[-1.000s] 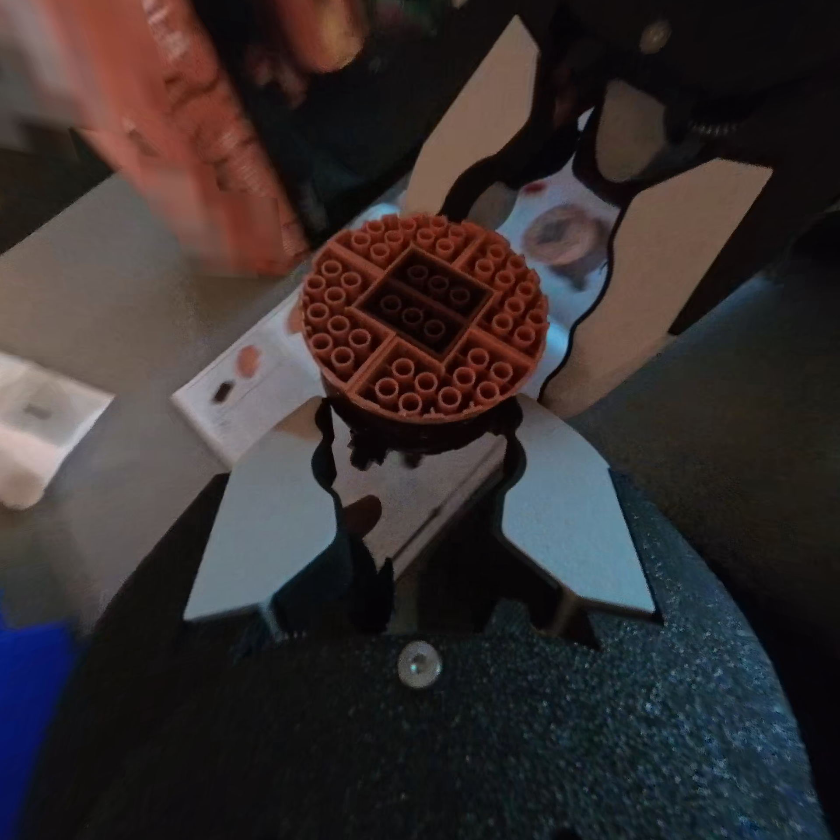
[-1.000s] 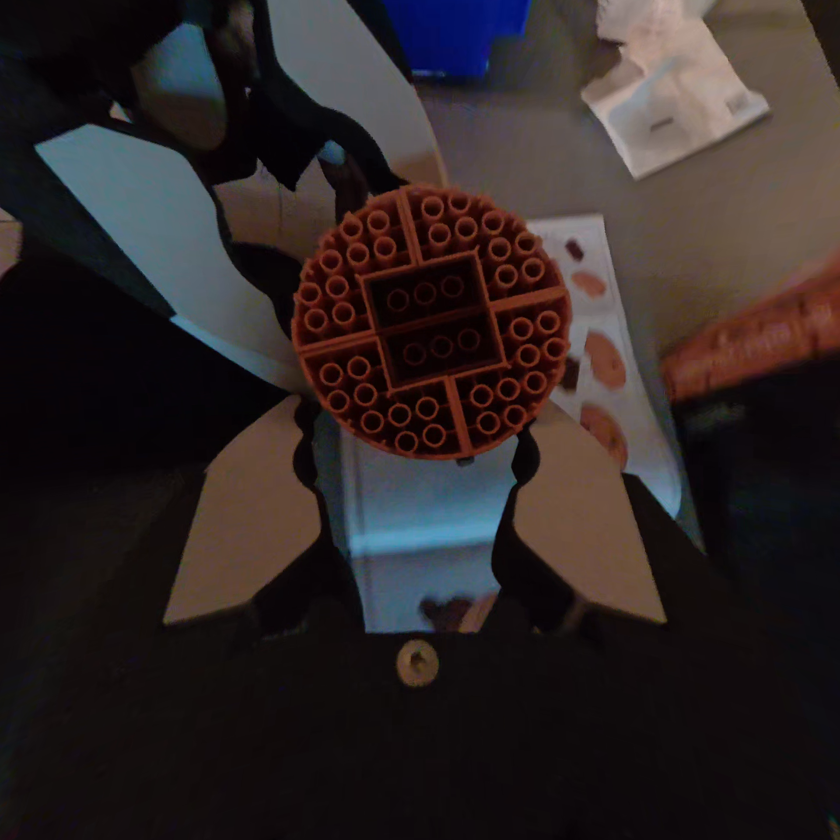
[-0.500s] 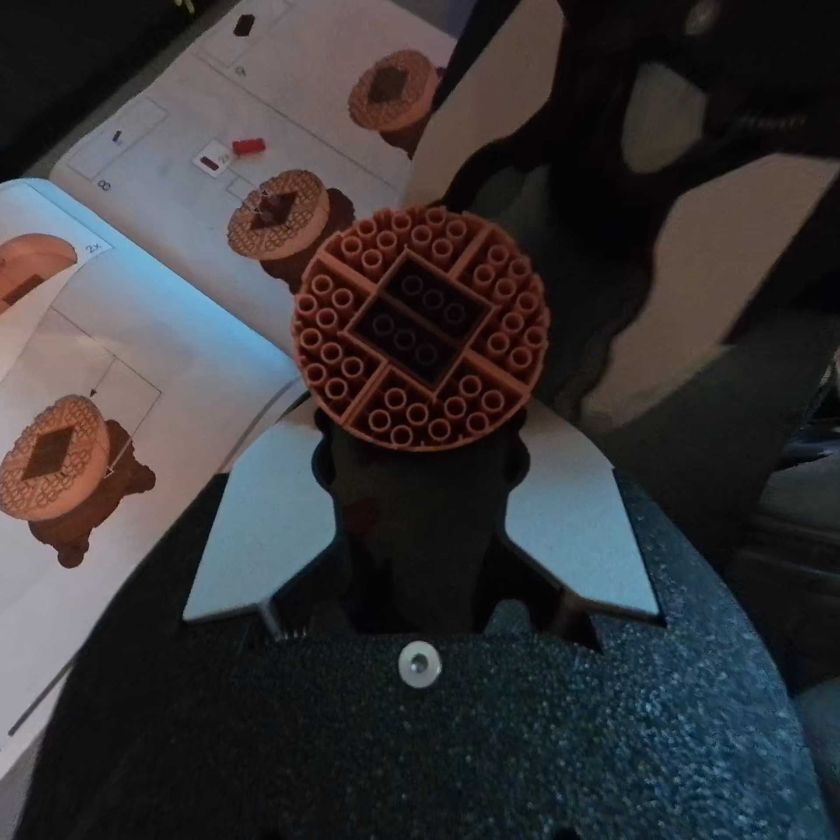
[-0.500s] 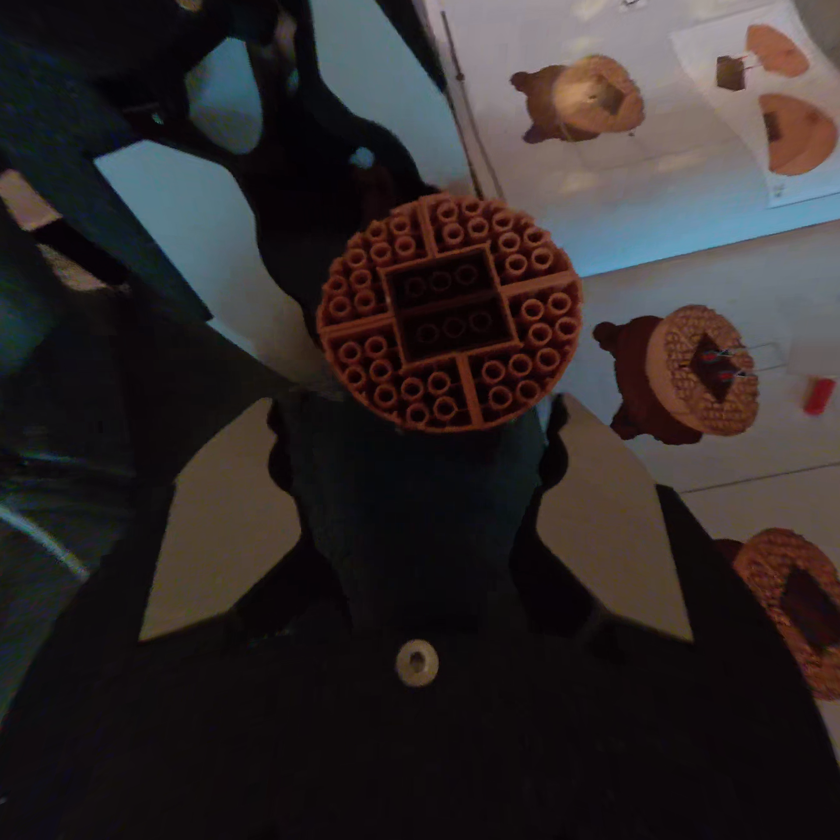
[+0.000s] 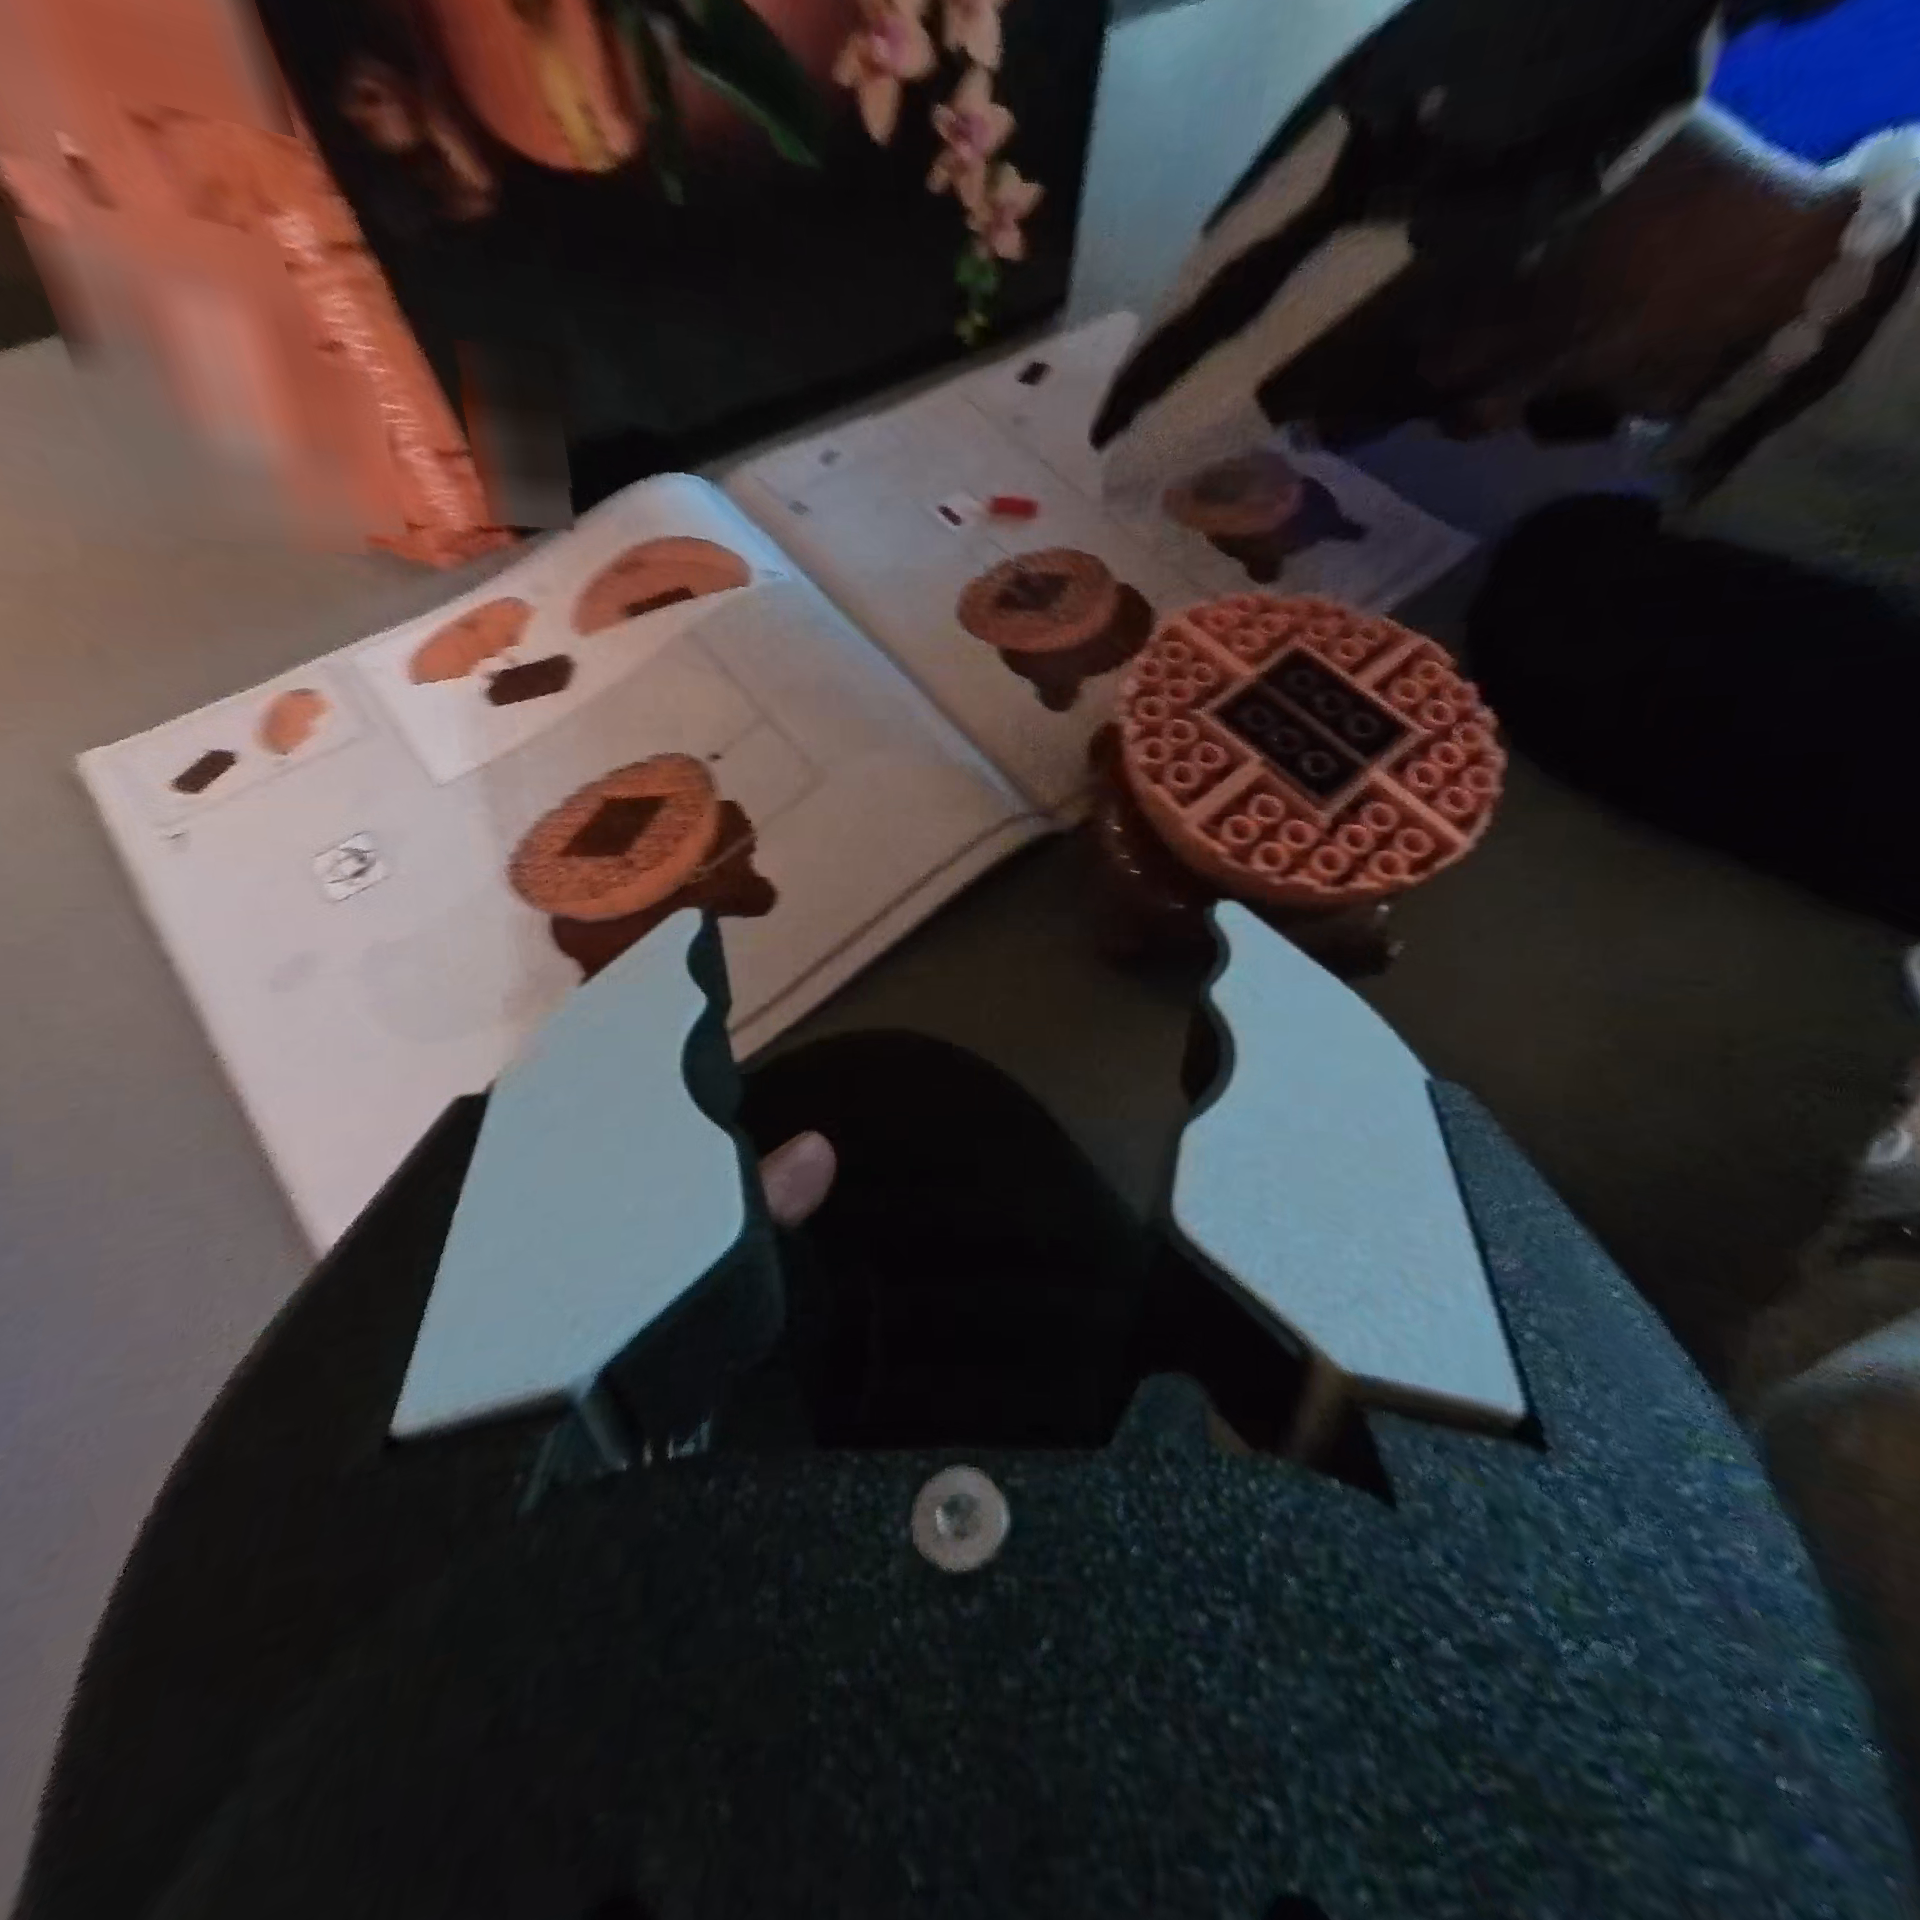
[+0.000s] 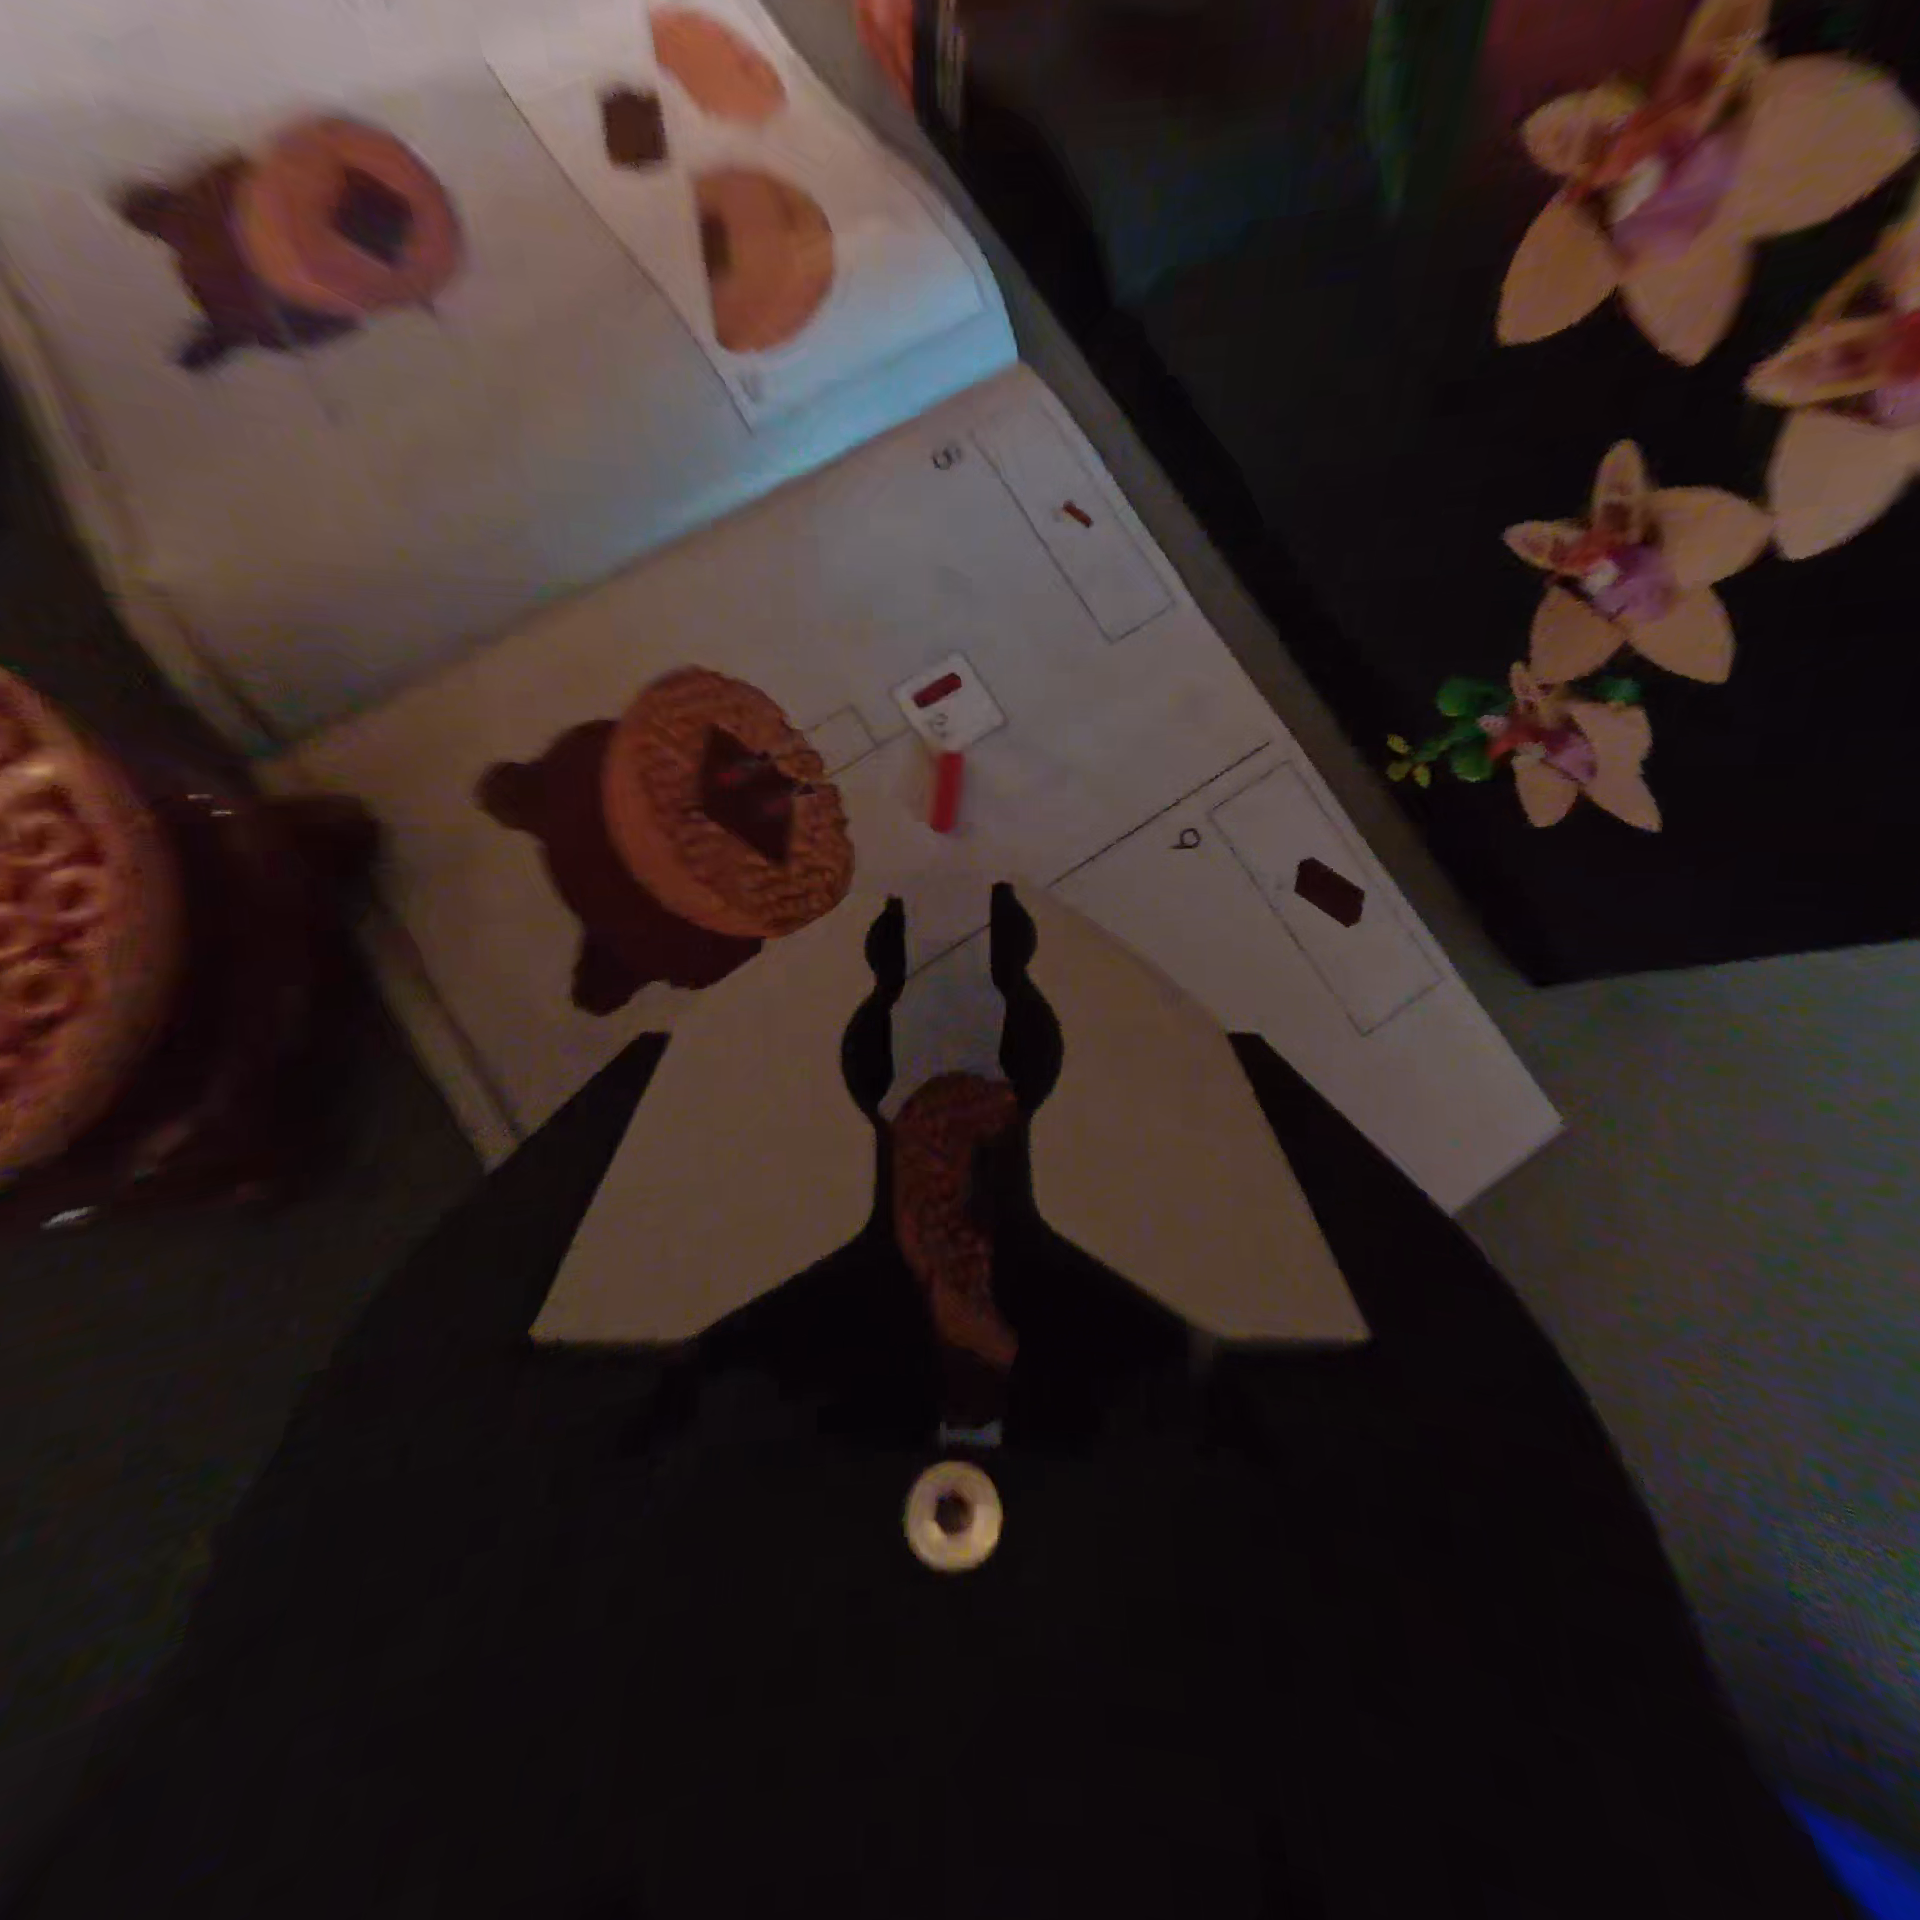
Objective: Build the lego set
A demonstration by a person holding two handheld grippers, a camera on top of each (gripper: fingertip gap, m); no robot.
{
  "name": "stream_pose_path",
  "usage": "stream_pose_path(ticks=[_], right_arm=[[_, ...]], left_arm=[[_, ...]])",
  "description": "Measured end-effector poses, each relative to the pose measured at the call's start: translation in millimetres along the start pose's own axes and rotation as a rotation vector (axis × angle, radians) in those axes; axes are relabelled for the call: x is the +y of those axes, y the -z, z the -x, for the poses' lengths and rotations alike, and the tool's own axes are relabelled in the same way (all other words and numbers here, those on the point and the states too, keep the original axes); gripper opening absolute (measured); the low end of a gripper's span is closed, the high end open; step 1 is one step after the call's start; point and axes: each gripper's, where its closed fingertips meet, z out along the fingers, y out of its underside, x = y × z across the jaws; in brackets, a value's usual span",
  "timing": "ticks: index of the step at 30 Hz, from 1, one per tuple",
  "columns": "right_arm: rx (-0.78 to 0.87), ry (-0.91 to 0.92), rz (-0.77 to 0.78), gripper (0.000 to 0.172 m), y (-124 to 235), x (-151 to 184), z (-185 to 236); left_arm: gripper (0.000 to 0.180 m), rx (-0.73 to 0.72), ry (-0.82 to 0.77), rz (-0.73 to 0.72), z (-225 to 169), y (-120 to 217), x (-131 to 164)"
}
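The round lego build (image 5: 1309,769), a tan studded disc with a dark centre on a dark brown base, stands on the table at the booklet's corner. It also shows at the left edge of the right wrist view (image 6: 42,935). My left gripper (image 5: 966,925) is open and empty, its right fingertip just short of the build. My right gripper (image 6: 945,899) hovers over the open instruction booklet (image 6: 1195,935). Its jaws are drawn close with a narrow slit through which only the printed page shows. It holds nothing. Its fingers (image 5: 1309,197) show blurred in the left wrist view.
The open booklet (image 5: 520,831) lies on the grey table (image 5: 104,520). A small red piece (image 6: 945,790) shows on the page; printed or real, I cannot tell. A dark box with orchid pictures (image 6: 1558,520) stands behind it, an orange bag (image 5: 260,343) to its left. One gripper's finger ends stand about 20 cm off the other's.
The build, held up by my left gripper with the right jaws around it, now stands on the table. My left jaws widened and let go. My right jaws drew nearly together on air.
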Motion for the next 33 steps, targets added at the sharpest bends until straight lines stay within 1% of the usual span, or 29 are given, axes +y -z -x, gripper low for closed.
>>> stream_pose_path(ticks=[3, 5, 7, 9, 11, 12, 14, 15, 16, 17, 19, 21, 23, 25, 29, 31, 33], right_arm=[[0.001, 0.005, 0.029, 0.020, -13.4, -1.2, 0.5], [0.008, -0.003, 0.019, 0.018, -16.6, -5.3, -2.1], [-0.008, -0.004, 0.015, 0.014, -19.7, -7.9, -1.7], [-0.049, -0.002, 0.006, 0.003, -22.2, -10.0, 2.2], [-0.077, 0.005, 0.004, 0.002, -22.3, -10.7, 2.8], [-0.104, 0.022, -0.014, 0.002, -20.6, -12.8, 5.4], [-0.148, 0.068, -0.110, 0.002, -8.2, -27.2, 13.4], [-0.178, 0.124, -0.166, 0.002, 1.9, -36.9, 21.7], [-0.186, 0.200, -0.229, 0.002, 13.8, -47.8, 29.9], [-0.178, 0.289, -0.286, 0.002, 26.3, -58.2, 38.5], [-0.131, 0.470, -0.374, 0.002, 51.0, -77.5, 56.5], [-0.079, 0.637, -0.433, 0.002, 73.1, -92.9, 76.1], [-0.040, 0.772, -0.482, 0.002, 91.1, -103.8, 96.0], [-0.021, 0.857, -0.504, 0.002, 102.3, -109.2, 111.0], [-0.006, 0.931, -0.495, 0.002, 109.0, -110.4, 123.7], [-0.016, 0.950, -0.493, 0.002, 109.7, -109.0, 128.9], [-0.014, 0.963, -0.487, 0.002, 109.7, -107.8, 131.3]], left_arm=[[0.085, -0.009, 0.026, -0.014, 13.2, -0.3, 2.6], [0.085, -0.013, 0.028, -0.024, 19.5, -1.2, 2.8], [0.084, -0.005, 0.028, -0.032, 22.5, -2.1, 1.5], [0.083, 0.014, 0.024, -0.047, 22.4, -2.9, -1.5], [0.082, 0.030, 0.007, -0.081, 20.9, -2.7, -7.6], [0.080, 0.045, -0.002, -0.103, 19.1, -2.1, -11.7], [0.062, 0.094, 0.009, -0.159, 15.0, -0.3, -23.6], [0.053, 0.129, 0.043, -0.201, 13.3, 0.9, -32.6], [0.039, 0.176, 0.089, -0.246, 11.4, 2.5, -42.7], [0.029, 0.239, 0.144, -0.288, 8.2, 4.3, -53.5], [0.017, 0.378, 0.277, -0.325, 0.7, 5.2, -71.5], [0.018, 0.514, 0.363, -0.317, -13.0, 4.9, -83.6], [0.030, 0.585, 0.422, -0.298, -23.5, 2.6, -90.7], [0.030, 0.640, 0.431, -0.307, -34.0, 4.5, -96.4], [0.023, 0.720, 0.428, -0.324, -53.4, 13.3, -102.1], [0.023, 0.716, 0.420, -0.326, -57.5, 14.4, -103.1], [0.017, 0.702, 0.412, -0.336, -58.2, 14.9, -104.2]])
